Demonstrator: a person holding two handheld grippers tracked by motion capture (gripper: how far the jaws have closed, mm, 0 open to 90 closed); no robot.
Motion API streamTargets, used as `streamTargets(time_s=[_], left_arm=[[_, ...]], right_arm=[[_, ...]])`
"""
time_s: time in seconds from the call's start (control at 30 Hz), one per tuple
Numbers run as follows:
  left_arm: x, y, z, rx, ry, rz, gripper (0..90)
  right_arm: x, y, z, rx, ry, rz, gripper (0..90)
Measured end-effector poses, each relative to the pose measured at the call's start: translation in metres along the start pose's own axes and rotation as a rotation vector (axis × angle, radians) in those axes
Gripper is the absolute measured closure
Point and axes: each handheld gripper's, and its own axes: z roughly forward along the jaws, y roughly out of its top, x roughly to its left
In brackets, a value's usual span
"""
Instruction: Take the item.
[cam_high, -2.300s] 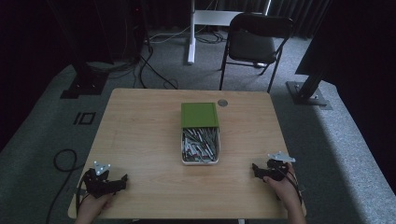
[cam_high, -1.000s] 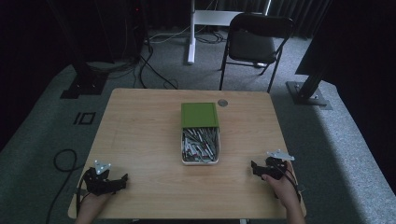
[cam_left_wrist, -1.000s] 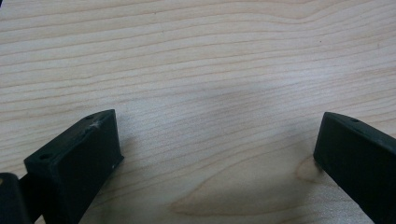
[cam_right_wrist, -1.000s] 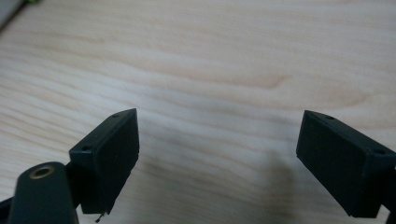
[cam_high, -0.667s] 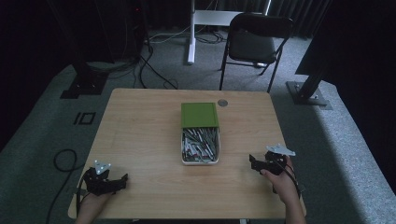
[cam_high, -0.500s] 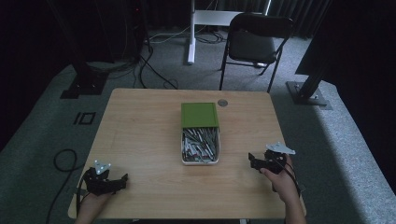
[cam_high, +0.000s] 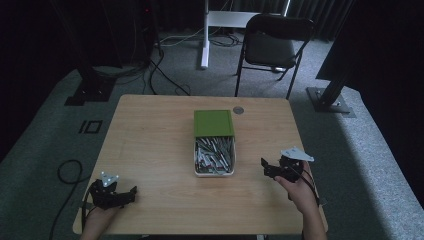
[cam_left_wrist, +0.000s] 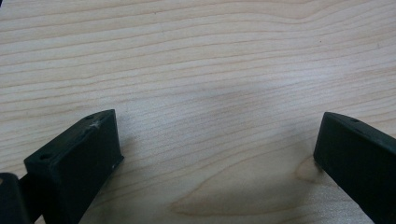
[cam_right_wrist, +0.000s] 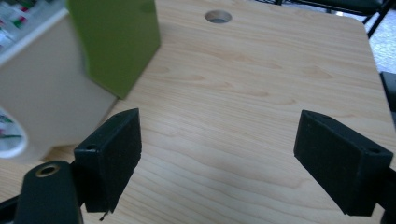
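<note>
A white open box (cam_high: 214, 156) full of several small silvery pieces sits mid-table, its green lid (cam_high: 213, 123) lying over the far half. My right gripper (cam_high: 266, 168) hovers a short way right of the box, jaws open and pointing toward it with nothing between them. In the right gripper view the gripper (cam_right_wrist: 224, 156) stands open over bare wood, with the box's white wall (cam_right_wrist: 44, 105) and green lid (cam_right_wrist: 116, 42) at the upper left. My left gripper (cam_high: 131, 193) rests at the near left corner, open and holding nothing; in the left gripper view it (cam_left_wrist: 217, 149) faces plain wood.
The wooden table (cam_high: 150, 140) has a round cable hole (cam_high: 238, 109) behind the box, also seen as a hole (cam_right_wrist: 218, 17) in the right gripper view. A black folding chair (cam_high: 272, 42) and stand bases sit on the floor beyond the far edge.
My right gripper has lifted and shifted a little left and forward toward the box. The left gripper has stayed put.
</note>
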Motion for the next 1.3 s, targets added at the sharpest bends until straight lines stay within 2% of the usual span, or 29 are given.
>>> streamTargets(time_s=[0.23, 0.37, 0.47, 0.6, 1.3], left_arm=[[0.000, 0.000, 0.000, 0.000, 0.000, 0.000, 1.3], [0.000, 0.000, 0.000, 0.000, 0.000, 0.000, 1.3], [0.000, 0.000, 0.000, 0.000, 0.000, 0.000, 1.3], [0.000, 0.000, 0.000, 0.000, 0.000, 0.000, 1.3], [0.000, 0.000, 0.000, 0.000, 0.000, 0.000, 1.3]], right_arm=[[0.011, 0.011, -0.003, -0.028, 0.025, -0.012, 15.1], [0.021, 0.018, -0.007, -0.051, 0.044, -0.033, 15.3], [0.033, 0.025, -0.009, -0.065, 0.077, -0.050, 15.3], [0.041, 0.029, -0.009, -0.075, 0.096, -0.064, 15.3], [0.101, 0.044, 0.005, -0.096, 0.227, -0.143, 15.4]])
